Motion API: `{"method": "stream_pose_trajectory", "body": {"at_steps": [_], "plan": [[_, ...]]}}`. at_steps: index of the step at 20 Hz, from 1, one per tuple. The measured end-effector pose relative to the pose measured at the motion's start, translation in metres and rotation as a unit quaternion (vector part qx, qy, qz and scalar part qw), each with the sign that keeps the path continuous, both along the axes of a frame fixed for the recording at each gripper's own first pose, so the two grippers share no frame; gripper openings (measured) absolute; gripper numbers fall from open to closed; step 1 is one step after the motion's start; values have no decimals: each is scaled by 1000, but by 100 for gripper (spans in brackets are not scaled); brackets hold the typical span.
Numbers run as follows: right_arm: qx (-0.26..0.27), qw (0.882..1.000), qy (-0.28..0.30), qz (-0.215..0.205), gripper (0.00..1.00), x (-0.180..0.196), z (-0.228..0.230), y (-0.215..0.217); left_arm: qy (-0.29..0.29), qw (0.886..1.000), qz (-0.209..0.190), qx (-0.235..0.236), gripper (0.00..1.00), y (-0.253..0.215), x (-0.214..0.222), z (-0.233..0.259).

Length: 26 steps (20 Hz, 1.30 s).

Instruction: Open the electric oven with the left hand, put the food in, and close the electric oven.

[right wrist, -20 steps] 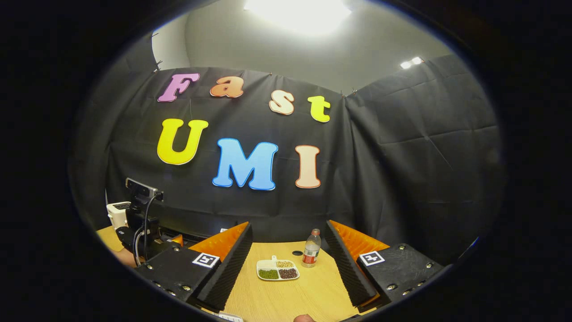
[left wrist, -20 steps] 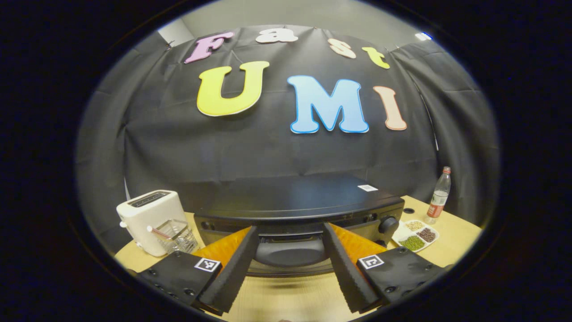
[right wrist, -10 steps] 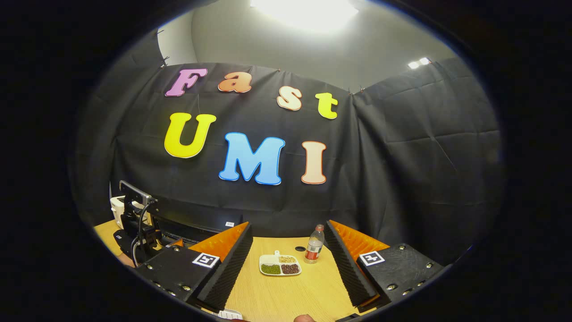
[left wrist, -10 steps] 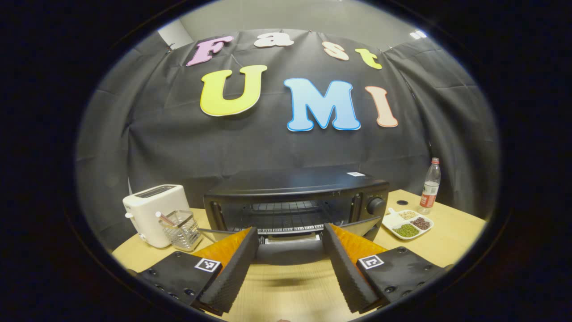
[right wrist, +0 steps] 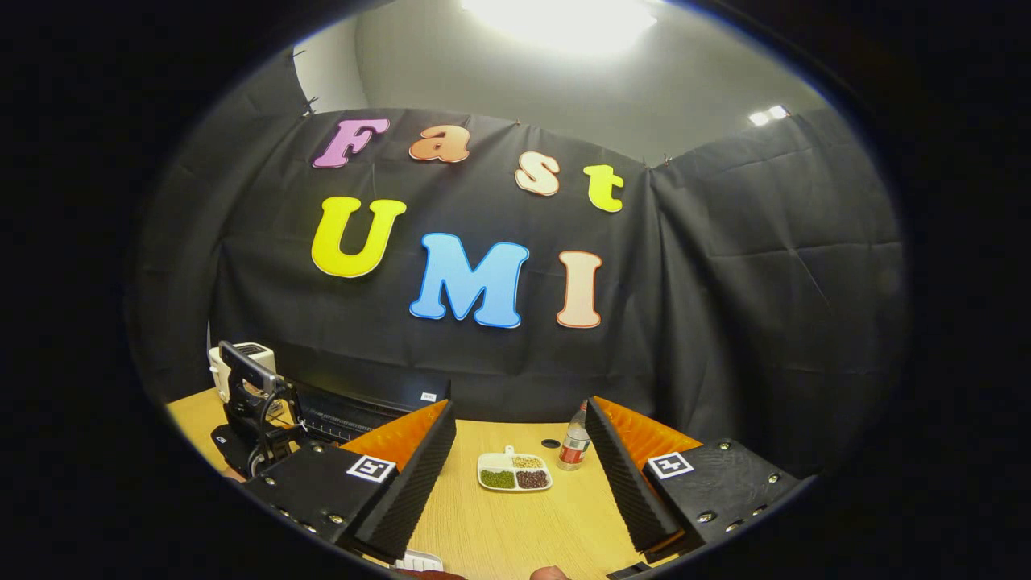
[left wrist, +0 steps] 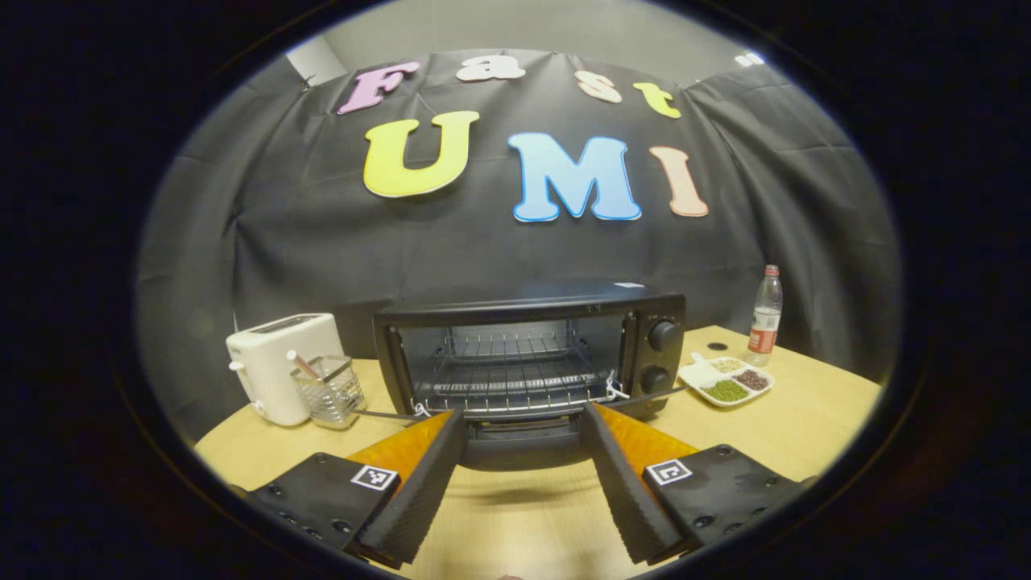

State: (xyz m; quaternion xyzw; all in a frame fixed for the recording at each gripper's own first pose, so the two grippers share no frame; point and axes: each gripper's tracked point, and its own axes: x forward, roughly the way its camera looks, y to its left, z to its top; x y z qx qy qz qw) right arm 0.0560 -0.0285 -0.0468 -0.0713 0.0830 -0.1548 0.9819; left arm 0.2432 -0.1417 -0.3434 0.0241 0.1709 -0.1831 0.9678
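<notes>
Now — oven [left wrist: 527, 354] door down; left claw [left wrist: 522, 483] wide

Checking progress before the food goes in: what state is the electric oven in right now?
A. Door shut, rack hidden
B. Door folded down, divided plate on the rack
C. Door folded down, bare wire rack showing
C: in the left gripper view the electric oven stands with its door down and its wire rack bare, while the divided plate sits on the table beside it.

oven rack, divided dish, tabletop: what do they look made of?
Oven rack: bare metal wire, going by its thin glinting bars. Divided dish: glossy white, plastic or ceramic, can't tell which. Tabletop: pale matte wood grain, possibly laminate.
</notes>
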Motion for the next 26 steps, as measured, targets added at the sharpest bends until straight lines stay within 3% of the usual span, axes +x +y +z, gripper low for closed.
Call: {"method": "stream_pose_trajectory", "body": {"at_steps": [1,3,4,8,9,12,13,14,17,21,25,26], "plan": [[0,1000,-1,1,98,-1,1,0,6,1000,-1,3,96,0,-4,-6],[3,1000,2,4,98,-1,-2,2,18,1000,-5,9,100,2,-13,-17],[5,1000,6,5,98,-2,-6,3,24,1000,-5,14,96,3,-16,-22],[9,1000,18,13,98,-5,-9,4,48,999,-5,23,96,8,-34,-43],[8,1000,18,17,98,-6,-9,5,49,998,-6,26,92,8,-39,-43],[19,999,25,36,98,-8,-15,7,45,999,-1,23,92,14,-57,-30],[25,998,28,44,98,-9,-17,9,43,999,4,25,96,17,-62,-24],[31,998,30,52,98,-10,-20,9,43,999,10,27,92,20,-67,-18],[53,995,44,77,98,-13,-31,12,26,999,26,15,92,28,-83,23],[95,988,63,103,98,-20,-49,13,-22,999,44,-8,100,37,-110,101],[131,979,93,122,98,-29,-74,13,-61,996,66,-28,96,51,-136,170],[138,977,104,127,98,-31,-82,13,-69,995,70,-31,100,54,-142,185]]}}
